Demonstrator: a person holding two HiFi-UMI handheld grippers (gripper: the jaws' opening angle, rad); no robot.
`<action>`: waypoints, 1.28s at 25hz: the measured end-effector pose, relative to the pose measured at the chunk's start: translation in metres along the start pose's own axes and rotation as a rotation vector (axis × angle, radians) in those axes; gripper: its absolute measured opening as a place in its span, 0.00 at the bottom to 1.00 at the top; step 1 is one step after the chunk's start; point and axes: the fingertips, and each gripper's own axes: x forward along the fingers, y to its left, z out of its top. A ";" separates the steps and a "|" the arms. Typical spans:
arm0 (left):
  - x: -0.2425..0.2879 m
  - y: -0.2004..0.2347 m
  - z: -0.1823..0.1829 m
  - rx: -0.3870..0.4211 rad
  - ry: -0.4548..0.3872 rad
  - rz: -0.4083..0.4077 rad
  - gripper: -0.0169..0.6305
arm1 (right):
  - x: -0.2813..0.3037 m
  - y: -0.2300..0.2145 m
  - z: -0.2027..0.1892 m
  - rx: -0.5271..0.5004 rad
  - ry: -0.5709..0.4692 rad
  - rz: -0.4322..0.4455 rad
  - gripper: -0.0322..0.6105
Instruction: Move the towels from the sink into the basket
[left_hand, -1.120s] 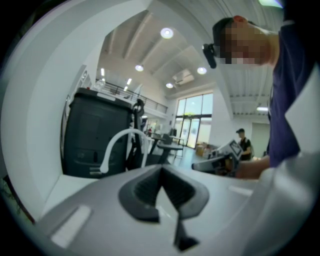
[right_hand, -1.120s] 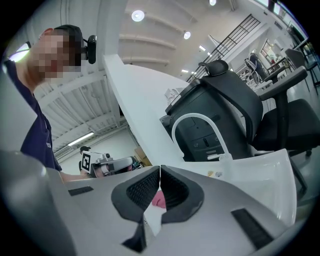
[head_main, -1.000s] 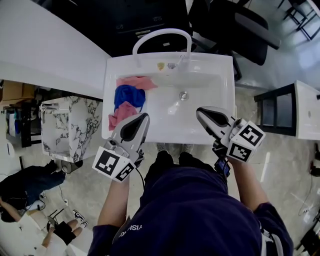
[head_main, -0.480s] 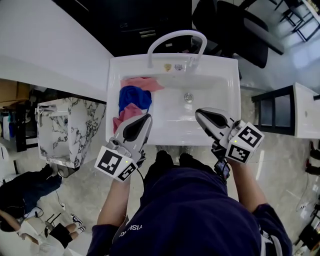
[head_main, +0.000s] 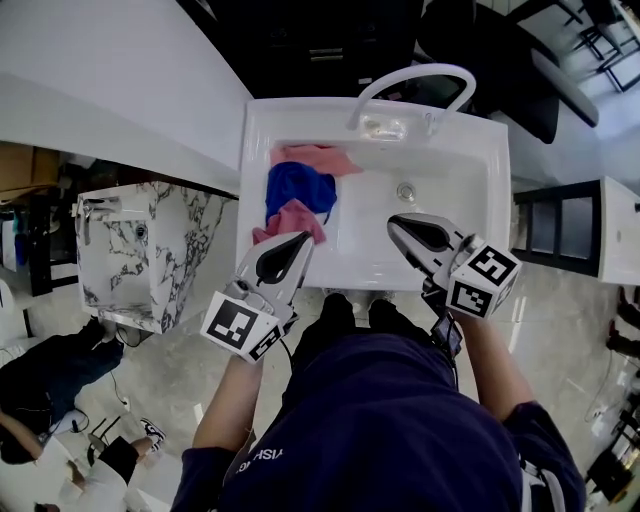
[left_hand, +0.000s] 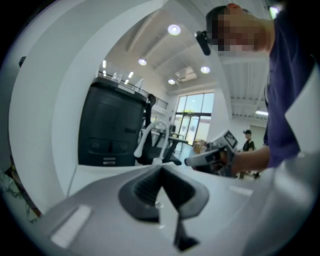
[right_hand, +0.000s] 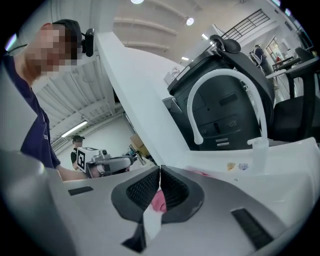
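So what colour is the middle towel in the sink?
The middle towel is blue, clearest in the head view.

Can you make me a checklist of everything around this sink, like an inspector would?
Surface: white sink, with a white arched faucet at its far edge.
Job's things: pink towel, blue towel and second pink towel bunched on the basin's left side; basket not in view.
Clutter: two small marks by the faucet, too small to tell.
Grippers: left gripper and right gripper both shut, empty, near the front rim.
Cables: thin dark lead, seemingly under the left gripper.
Surroundings: marble-patterned cabinet, black chair.
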 end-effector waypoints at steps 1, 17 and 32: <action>-0.003 0.005 -0.002 -0.003 0.003 0.002 0.03 | 0.008 0.001 -0.003 -0.004 0.013 0.004 0.06; -0.048 0.063 -0.034 -0.053 0.039 0.049 0.03 | 0.109 0.021 -0.042 -0.007 0.117 0.070 0.07; -0.081 0.086 -0.050 -0.092 0.050 0.088 0.03 | 0.168 0.026 -0.096 -0.031 0.273 0.079 0.26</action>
